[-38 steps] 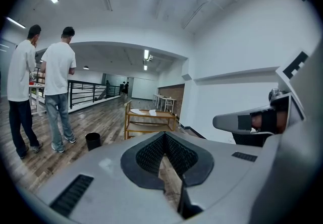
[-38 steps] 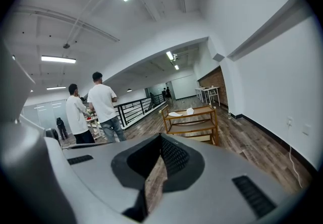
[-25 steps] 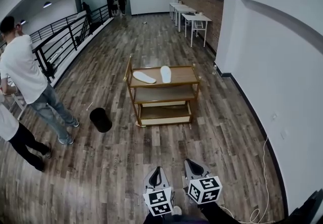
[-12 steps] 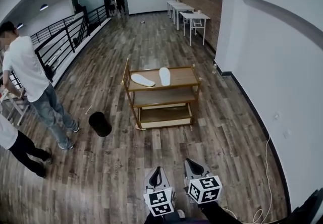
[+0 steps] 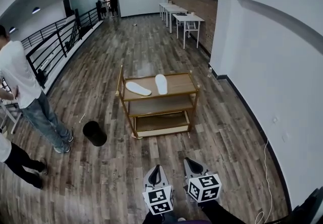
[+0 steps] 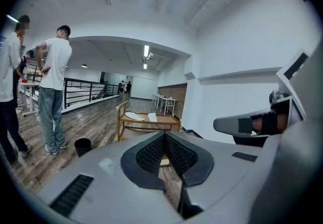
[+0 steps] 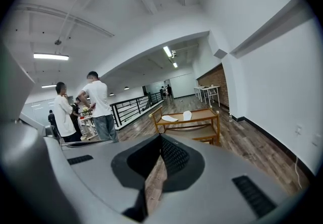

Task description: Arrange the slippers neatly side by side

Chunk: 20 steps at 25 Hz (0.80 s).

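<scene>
Left claw (image 5: 157,169) and right claw (image 5: 191,162), closed and empty, have neared the splayed slippers (image 5: 139,88) on the rack (image 5: 179,84), centre frame.

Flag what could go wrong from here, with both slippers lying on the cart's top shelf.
1. The left tongs and right tongs are both shut and empty; unless opened before reaching, they would likely shove a slipper rather than grip it.
2. The left slipper lies at an angle close to the right slipper; turning one may knock the other, perhaps off the cart.
3. The black bin stands on the floor left of the cart, a possible trip point.
</scene>
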Available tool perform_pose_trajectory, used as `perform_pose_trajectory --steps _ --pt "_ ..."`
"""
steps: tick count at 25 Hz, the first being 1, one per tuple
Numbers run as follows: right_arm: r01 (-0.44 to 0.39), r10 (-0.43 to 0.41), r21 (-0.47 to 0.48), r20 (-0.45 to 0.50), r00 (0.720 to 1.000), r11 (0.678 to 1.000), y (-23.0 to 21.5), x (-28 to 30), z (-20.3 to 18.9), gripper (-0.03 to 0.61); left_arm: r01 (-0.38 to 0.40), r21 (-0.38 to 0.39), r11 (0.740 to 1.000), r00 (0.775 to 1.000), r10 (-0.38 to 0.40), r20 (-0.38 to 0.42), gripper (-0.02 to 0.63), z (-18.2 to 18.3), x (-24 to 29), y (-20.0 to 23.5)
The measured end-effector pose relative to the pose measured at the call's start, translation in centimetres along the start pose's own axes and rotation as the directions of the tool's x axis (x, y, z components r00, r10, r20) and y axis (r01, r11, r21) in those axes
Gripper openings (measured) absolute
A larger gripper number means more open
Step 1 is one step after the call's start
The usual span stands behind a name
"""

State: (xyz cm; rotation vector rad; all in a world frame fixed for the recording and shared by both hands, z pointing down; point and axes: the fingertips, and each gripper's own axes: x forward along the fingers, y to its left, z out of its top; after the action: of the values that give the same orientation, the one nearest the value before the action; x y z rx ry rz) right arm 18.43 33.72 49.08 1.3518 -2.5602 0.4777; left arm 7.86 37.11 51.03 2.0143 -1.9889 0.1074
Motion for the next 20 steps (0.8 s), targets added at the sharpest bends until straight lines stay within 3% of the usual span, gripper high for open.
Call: perform_pose_trajectory --steps 9,20 --pt "0.010 -0.010 -0.008 -0.003 1.000 1.000 1.3 6.1 1.6 -0.002 0.002 -0.001 1.000 1.000 -0.002 0.011 0.000 1.9 4.1 4.8" --pt "0.045 -0.045 0.006 -0.035 0.998 0.999 1.8 8.4 0.5 -0.002 0.021 -0.022 1.000 0.999 -0.021 -0.029 0.000 0.6 5.6 6.8"
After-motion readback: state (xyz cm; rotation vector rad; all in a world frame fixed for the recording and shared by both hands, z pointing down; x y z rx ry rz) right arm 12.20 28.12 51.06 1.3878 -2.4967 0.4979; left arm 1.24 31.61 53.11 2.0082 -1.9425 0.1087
